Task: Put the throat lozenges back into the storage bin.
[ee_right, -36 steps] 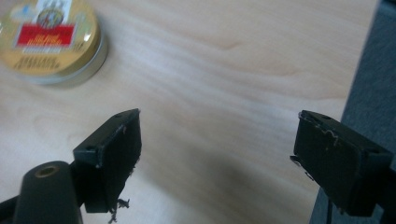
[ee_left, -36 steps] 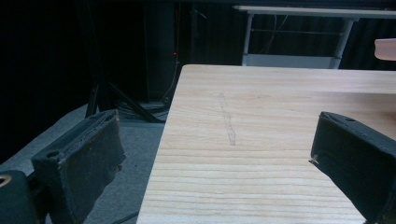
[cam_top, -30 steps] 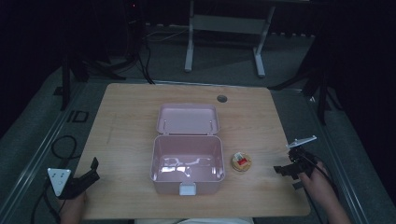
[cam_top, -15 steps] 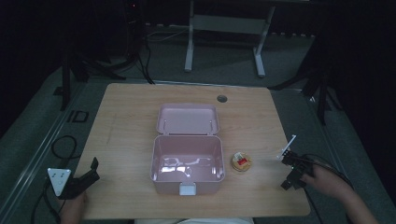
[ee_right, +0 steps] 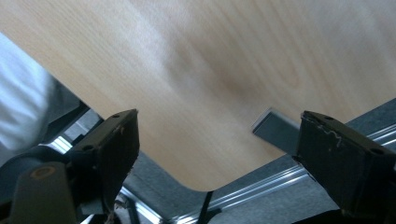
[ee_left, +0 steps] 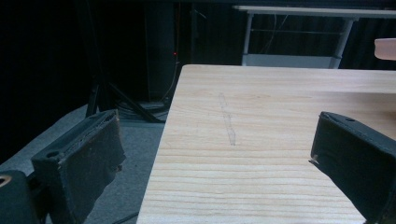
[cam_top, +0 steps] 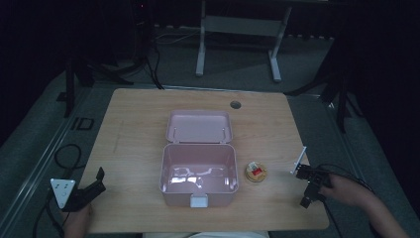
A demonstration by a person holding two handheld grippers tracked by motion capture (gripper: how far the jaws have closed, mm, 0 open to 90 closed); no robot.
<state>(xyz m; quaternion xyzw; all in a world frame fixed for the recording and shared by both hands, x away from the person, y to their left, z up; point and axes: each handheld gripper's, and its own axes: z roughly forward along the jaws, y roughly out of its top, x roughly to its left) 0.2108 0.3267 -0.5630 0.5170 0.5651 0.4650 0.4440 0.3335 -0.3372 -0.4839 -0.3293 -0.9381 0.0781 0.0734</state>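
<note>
Evidently the pink lunch box (cam_top: 198,171) is left lid-open at mid-table so the small round snack (cam_top: 256,172) just right of it can be dropped in, while the left gripper (cam_top: 91,188) and right gripper (cam_top: 309,191) are held spread wide and empty.

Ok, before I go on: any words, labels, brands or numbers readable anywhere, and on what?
No readable text in these pictures.
Small round item right of the pink box: a red and pale patch on top, too small and blurred to read.
Box's white front latch: blank as far as can be told.
Floor left of the table: a dark mark shaped like "ID", too dim to be sure.
</note>
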